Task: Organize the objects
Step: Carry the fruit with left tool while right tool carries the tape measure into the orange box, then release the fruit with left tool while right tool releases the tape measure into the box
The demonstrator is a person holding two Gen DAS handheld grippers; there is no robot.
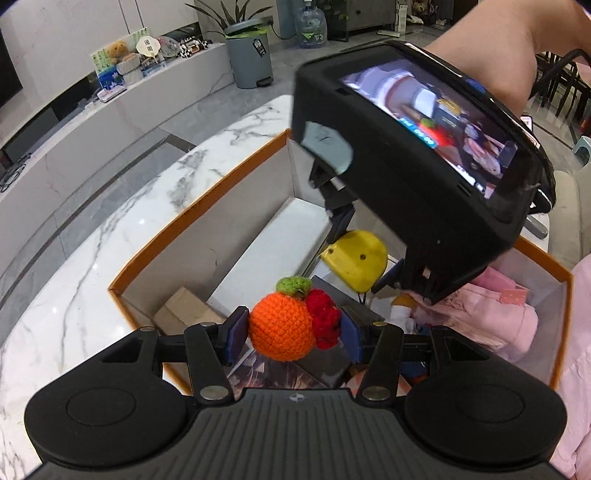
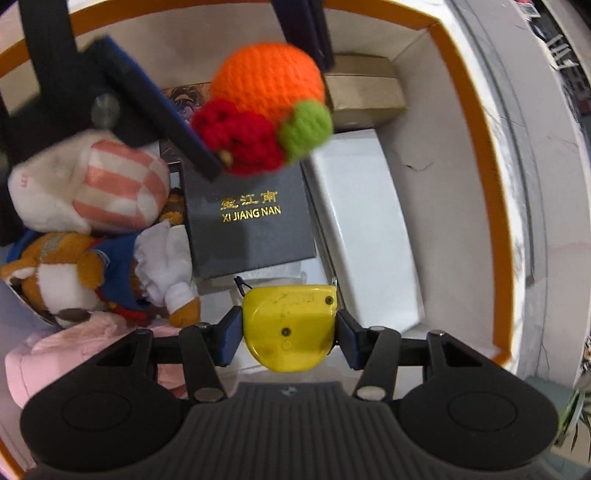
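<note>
Above the open orange-rimmed box [image 1: 207, 195], which sat on a white marble table [image 1: 110, 236], both grippers hung close together. The left gripper [image 1: 291, 334] was clamped on a crocheted orange [image 1: 282, 328] with a red knitted bunch and a green leaf, its blue pads pressing the toy from either side. The right gripper [image 2: 290, 334] was clenched on a yellow tape measure [image 2: 290, 328], held just over the box's contents. From the left wrist camera the right gripper's black body and its small lit screen [image 1: 439, 129] filled the upper right, blocking much of the box's far end, with the tape measure [image 1: 356, 264] showing beneath it. From the right wrist camera the crocheted orange [image 2: 267, 92] hung blurred near the top, and the left gripper's dark fingers [image 2: 147, 107] crossed over part of the things below. Inside the box lay a dark gift box [image 2: 251, 221] with gold lettering, a white box [image 2: 362, 236] just beside it against the wall, and a tan cardboard box [image 2: 364, 88] at the far end. A plush doll with a pink striped cap [image 2: 96, 184] and a brown stuffed animal [image 2: 62, 269] in blue clothes crowded one side, touching each other, with pink cloth [image 1: 491, 310] bunched next to them. Beyond the table stood a grey pedal bin [image 1: 249, 59] and a water jug [image 1: 312, 27].
</note>
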